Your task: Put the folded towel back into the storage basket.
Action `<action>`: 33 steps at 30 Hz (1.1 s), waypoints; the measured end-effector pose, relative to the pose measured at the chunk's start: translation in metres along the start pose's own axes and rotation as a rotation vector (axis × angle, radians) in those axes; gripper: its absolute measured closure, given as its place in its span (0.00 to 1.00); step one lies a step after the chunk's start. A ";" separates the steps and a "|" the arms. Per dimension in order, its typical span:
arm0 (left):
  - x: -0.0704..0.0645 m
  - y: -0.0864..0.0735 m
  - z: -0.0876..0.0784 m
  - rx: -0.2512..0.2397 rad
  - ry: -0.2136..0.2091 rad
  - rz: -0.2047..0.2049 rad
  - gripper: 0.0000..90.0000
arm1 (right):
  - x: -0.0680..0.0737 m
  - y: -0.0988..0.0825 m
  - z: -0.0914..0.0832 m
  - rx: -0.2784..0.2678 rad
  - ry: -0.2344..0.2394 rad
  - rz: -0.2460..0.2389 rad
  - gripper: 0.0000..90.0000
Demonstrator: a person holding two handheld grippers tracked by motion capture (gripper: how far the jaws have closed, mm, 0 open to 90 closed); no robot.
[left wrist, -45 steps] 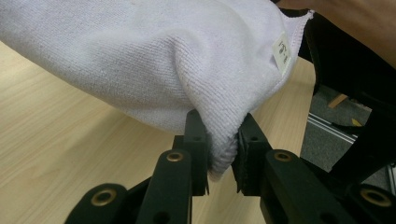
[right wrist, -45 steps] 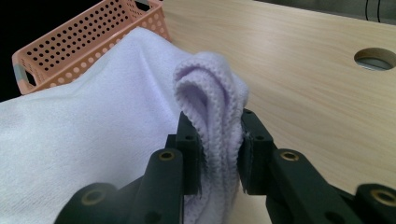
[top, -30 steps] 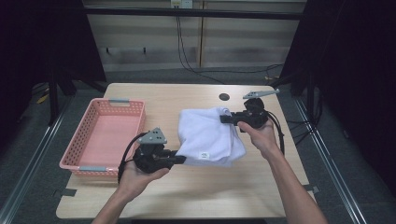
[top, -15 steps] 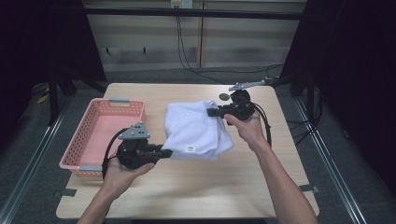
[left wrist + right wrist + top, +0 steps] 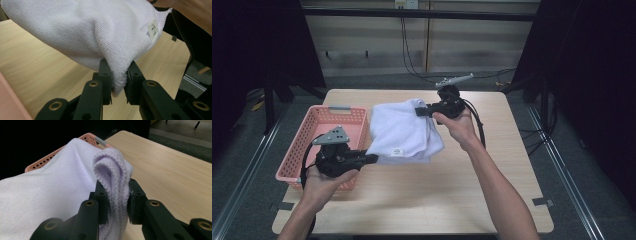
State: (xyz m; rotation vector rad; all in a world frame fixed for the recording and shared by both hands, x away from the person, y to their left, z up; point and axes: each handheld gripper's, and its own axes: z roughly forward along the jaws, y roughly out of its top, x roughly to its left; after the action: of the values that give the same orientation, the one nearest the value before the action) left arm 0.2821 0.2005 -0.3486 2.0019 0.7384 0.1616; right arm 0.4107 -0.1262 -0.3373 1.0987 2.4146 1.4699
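Note:
A folded white towel [image 5: 402, 132] hangs between my two grippers above the wooden table [image 5: 472, 185], sagging in the middle. My left gripper [image 5: 371, 158] pinches its near-left corner; in the left gripper view the cloth [image 5: 82, 32] is squeezed between the black jaws, my left gripper [image 5: 117, 83] shut on it, with a small label [image 5: 153, 28] at the right. My right gripper [image 5: 422, 111] holds the far corner; in the right gripper view a thick fold of towel [image 5: 113, 173] bulges up between the jaws of my right gripper [image 5: 116, 201].
A pink plastic basket [image 5: 319, 130] sits on the table's left side, just beyond the towel's left edge; its rim [image 5: 86, 137] shows in the right gripper view. Black cables trail from both grippers. Dark floor surrounds the table.
Both grippers have carried the towel leftwards across the table toward the pink basket, lifting it slightly. The grips on the two corners are unchanged.

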 end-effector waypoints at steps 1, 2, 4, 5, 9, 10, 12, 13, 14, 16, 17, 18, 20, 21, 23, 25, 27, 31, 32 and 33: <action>0.002 -0.001 -0.001 -0.005 0.001 -0.007 0.87 | 0.001 0.002 0.002 0.005 0.002 -0.003 0.82; 0.003 -0.003 -0.003 -0.008 0.001 -0.018 0.87 | 0.002 0.004 0.004 0.008 0.001 -0.007 0.82; 0.006 -0.004 -0.006 -0.015 0.010 -0.022 0.87 | 0.004 0.009 0.007 0.010 0.002 -0.013 0.82; 0.008 -0.004 -0.008 -0.020 0.012 -0.021 0.87 | 0.005 0.011 0.008 0.008 0.004 -0.014 0.82; 0.011 -0.004 -0.017 -0.023 0.033 -0.021 0.87 | 0.011 0.021 0.015 0.011 0.009 -0.025 0.82; 0.012 -0.004 -0.020 -0.027 0.037 -0.022 0.87 | 0.012 0.023 0.017 0.008 0.012 -0.026 0.82; 0.013 -0.005 -0.025 -0.029 0.047 -0.023 0.87 | 0.015 0.028 0.021 0.008 0.019 -0.030 0.82; 0.014 -0.006 -0.028 -0.032 0.051 -0.025 0.87 | 0.017 0.030 0.024 0.011 0.023 -0.033 0.82; 0.016 -0.007 -0.030 -0.038 0.055 -0.035 0.87 | 0.019 0.032 0.026 0.015 0.024 -0.043 0.82; 0.019 -0.009 -0.035 -0.044 0.062 -0.040 0.87 | 0.023 0.038 0.032 0.020 0.027 -0.055 0.82; 0.021 -0.010 -0.038 -0.050 0.064 -0.047 0.87 | 0.025 0.041 0.034 0.023 0.027 -0.060 0.82; 0.022 -0.010 -0.040 -0.052 0.068 -0.052 0.87 | 0.027 0.044 0.036 0.022 0.029 -0.065 0.82; 0.024 -0.011 -0.043 -0.052 0.079 -0.052 0.87 | 0.030 0.050 0.042 0.025 0.031 -0.075 0.82; 0.026 -0.011 -0.046 -0.049 0.082 -0.054 0.87 | 0.032 0.052 0.044 0.030 0.025 -0.084 0.82; 0.029 -0.011 -0.050 -0.050 0.092 -0.059 0.87 | 0.035 0.057 0.050 0.036 0.024 -0.092 0.82; 0.032 -0.011 -0.055 -0.049 0.102 -0.061 0.87 | 0.037 0.061 0.056 0.034 0.032 -0.088 0.82; 0.035 -0.012 -0.060 -0.050 0.113 -0.064 0.87 | 0.039 0.064 0.063 0.039 0.043 -0.084 0.82; 0.040 -0.017 -0.072 -0.058 0.138 -0.069 0.87 | 0.044 0.069 0.077 0.042 0.058 -0.077 0.82; 0.042 -0.019 -0.074 -0.056 0.144 -0.070 0.87 | 0.046 0.070 0.081 0.042 0.062 -0.076 0.82; 0.043 -0.020 -0.077 -0.056 0.150 -0.072 0.87 | 0.049 0.071 0.084 0.049 0.061 -0.080 0.82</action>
State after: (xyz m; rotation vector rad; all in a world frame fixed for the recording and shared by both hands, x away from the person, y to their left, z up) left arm 0.2773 0.2895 -0.3324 1.9221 0.8899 0.2890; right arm 0.4489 -0.0150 -0.3115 0.9683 2.5171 1.4477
